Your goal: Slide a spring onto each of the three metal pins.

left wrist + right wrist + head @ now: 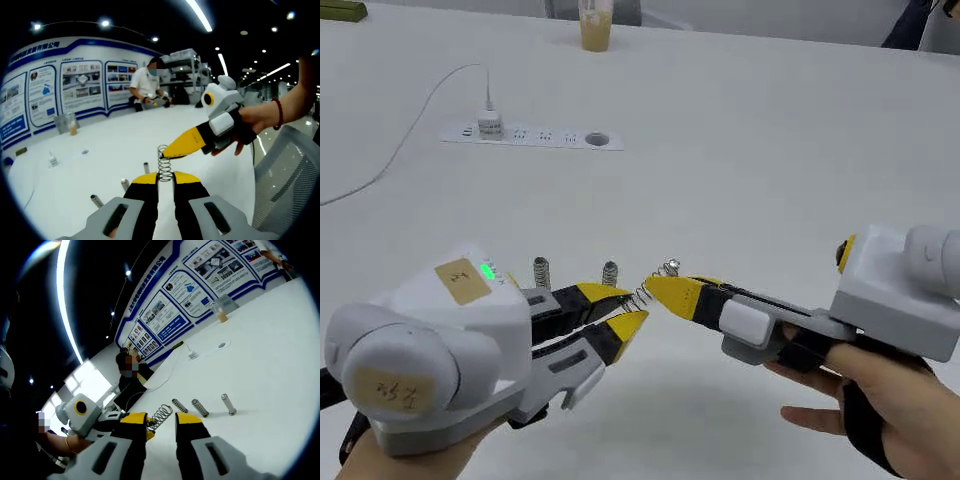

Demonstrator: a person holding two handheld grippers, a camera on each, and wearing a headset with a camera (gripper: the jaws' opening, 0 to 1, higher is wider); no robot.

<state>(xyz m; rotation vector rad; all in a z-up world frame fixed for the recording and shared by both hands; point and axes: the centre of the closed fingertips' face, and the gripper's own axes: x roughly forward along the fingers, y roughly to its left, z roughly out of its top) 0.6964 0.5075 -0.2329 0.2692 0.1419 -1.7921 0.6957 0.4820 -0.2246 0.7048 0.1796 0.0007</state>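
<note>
A spring point(164, 162) stands between my left fingers point(145, 181). Its far end touches the tip of my right fingers point(186, 142), which enter from the right. On the bench point(750, 170), just behind both fingertips, three pins form a row. The first pin point(541, 270) and second pin point(610, 272), each with a spring on it, stand behind my left fingers, and the third pin point(228, 404) behind my right fingers. A power strip point(530, 135) lies well beyond my left fingers, with a cup point(596, 28) farther back.

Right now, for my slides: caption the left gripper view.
Left gripper holds a spring, the right gripper's tip at its far end.
</note>
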